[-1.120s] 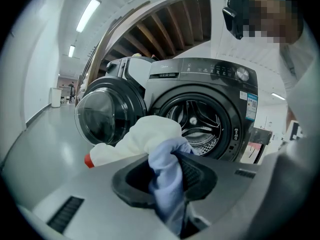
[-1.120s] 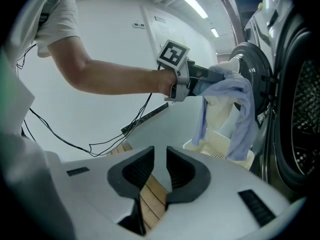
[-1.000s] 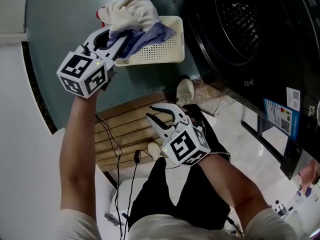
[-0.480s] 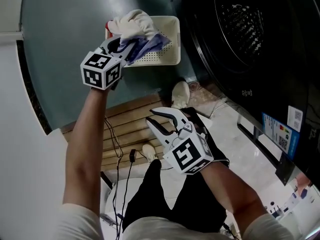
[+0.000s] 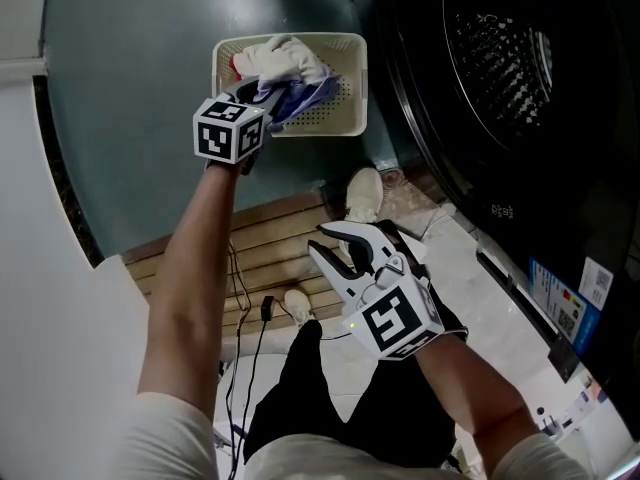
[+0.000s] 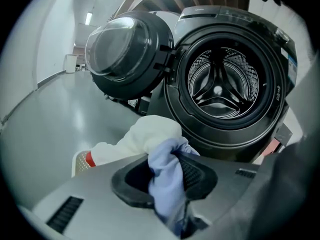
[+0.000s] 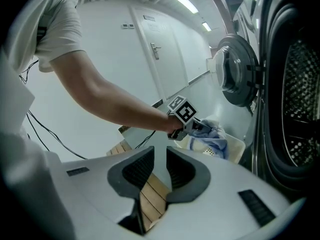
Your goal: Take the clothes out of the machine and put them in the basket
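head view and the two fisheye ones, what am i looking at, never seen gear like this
A person holds tongs in each hand, each with a marker cube and its own camera. The head view looks down from the person's head; the other two look along each pair of tongs. The left tongs grip white and pale blue clothes over the cream basket on the floor. The right tongs are open and empty. The washing machine has its door open.

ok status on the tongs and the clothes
Left tongs shut on clothes bundle, over the basket. Right tongs open, empty. Drum looks empty, door open, nothing blocking the drop.
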Available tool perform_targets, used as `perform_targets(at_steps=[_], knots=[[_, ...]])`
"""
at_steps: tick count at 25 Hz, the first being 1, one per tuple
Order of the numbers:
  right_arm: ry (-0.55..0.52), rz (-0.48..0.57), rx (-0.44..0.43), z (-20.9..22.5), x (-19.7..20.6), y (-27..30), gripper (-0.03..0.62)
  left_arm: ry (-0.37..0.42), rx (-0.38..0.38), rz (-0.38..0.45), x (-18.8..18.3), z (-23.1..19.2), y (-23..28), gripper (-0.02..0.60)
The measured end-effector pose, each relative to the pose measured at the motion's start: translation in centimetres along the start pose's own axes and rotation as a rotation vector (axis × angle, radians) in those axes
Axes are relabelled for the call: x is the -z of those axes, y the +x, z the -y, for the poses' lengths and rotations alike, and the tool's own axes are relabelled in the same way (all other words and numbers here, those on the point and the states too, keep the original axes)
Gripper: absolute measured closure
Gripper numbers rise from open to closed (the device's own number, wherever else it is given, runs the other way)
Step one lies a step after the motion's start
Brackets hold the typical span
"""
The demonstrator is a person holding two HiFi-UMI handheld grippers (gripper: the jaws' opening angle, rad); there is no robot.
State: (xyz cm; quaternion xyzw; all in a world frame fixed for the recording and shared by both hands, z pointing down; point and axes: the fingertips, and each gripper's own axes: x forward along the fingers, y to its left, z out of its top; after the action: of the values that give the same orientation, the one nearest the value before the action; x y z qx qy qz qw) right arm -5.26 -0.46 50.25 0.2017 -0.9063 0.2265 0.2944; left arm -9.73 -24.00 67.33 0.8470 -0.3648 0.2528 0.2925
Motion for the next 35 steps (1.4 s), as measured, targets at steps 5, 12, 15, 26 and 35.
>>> perform_targets(at_steps=[5,12,15,26,35], knots=[[0.012,-0.01,0.0,1.0,0.2,-0.4,0.531,-0.025,-0.031,-0.046,2.0,-1.4,2.0,0.474],[0.014,-0.012,-0.016,1.3,0.2,-0.5,0.531,-0.017,-0.079,-0.137,5.1,-2.7,4.3,0.463],[0.01,-0.007,-0.017,1.4,-0.1,-0.5,0.53,-0.012,-0.104,-0.182,6.1,-3.3,5.2,0.453],[0.028,0.007,-0.005,2.2,-1.0,-0.5,0.531,0.02,-0.152,-0.296,9.2,-4.4,6.5,0.33],[0.025,0.025,0.003,0.5,-2.3,0.3,0.531,0.019,-0.123,-0.218,6.8,-2.7,4.0,0.308]])
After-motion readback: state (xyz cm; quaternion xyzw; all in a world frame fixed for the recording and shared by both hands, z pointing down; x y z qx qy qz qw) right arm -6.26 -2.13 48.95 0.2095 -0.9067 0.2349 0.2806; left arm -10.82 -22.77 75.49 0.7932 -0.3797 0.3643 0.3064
